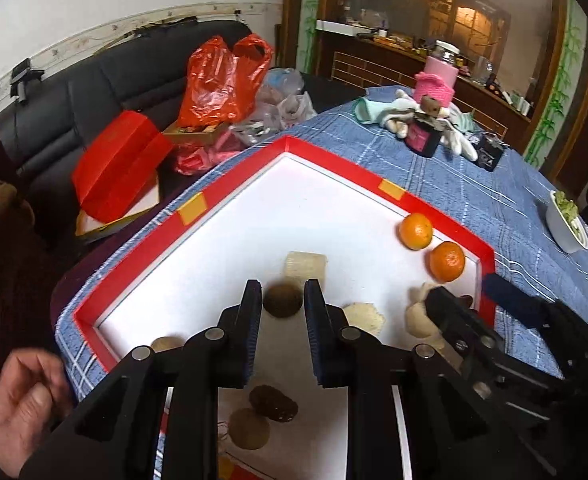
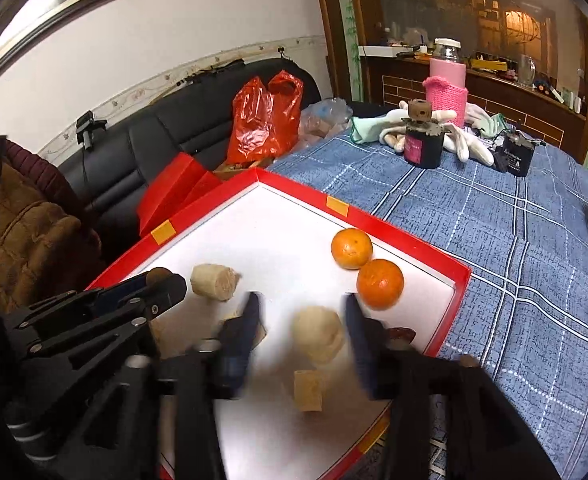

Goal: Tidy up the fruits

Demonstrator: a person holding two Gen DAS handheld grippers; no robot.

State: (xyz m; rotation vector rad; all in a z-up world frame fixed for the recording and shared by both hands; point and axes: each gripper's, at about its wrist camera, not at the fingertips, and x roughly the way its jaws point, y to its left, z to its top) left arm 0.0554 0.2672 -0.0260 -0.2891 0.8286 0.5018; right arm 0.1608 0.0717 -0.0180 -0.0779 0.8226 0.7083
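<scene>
A red-rimmed white tray (image 1: 230, 200) (image 2: 460, 280) holds the fruit. Two oranges (image 1: 415, 231) (image 1: 447, 261) lie by its right rim; they also show in the right wrist view (image 2: 351, 249) (image 2: 380, 284). My left gripper (image 1: 283, 298) is open, its fingers either side of a small brown round fruit (image 1: 283, 300). A pale cylinder piece (image 1: 307, 266) (image 2: 214, 282) lies just beyond. My right gripper (image 2: 302, 312) is open around a pale peeled piece (image 2: 319, 334), with a pale cube (image 2: 309, 390) below it. Two brown pieces (image 1: 273, 402) (image 1: 249, 428) lie under the left gripper.
The tray sits on a blue checked tablecloth (image 2: 514, 240). A dark jar (image 2: 423, 146), white gloves (image 2: 466, 142), a pink-sleeved flask (image 2: 446, 84) and a white bowl (image 1: 566, 224) stand further back. A black sofa with red bags (image 1: 222, 80) is on the left.
</scene>
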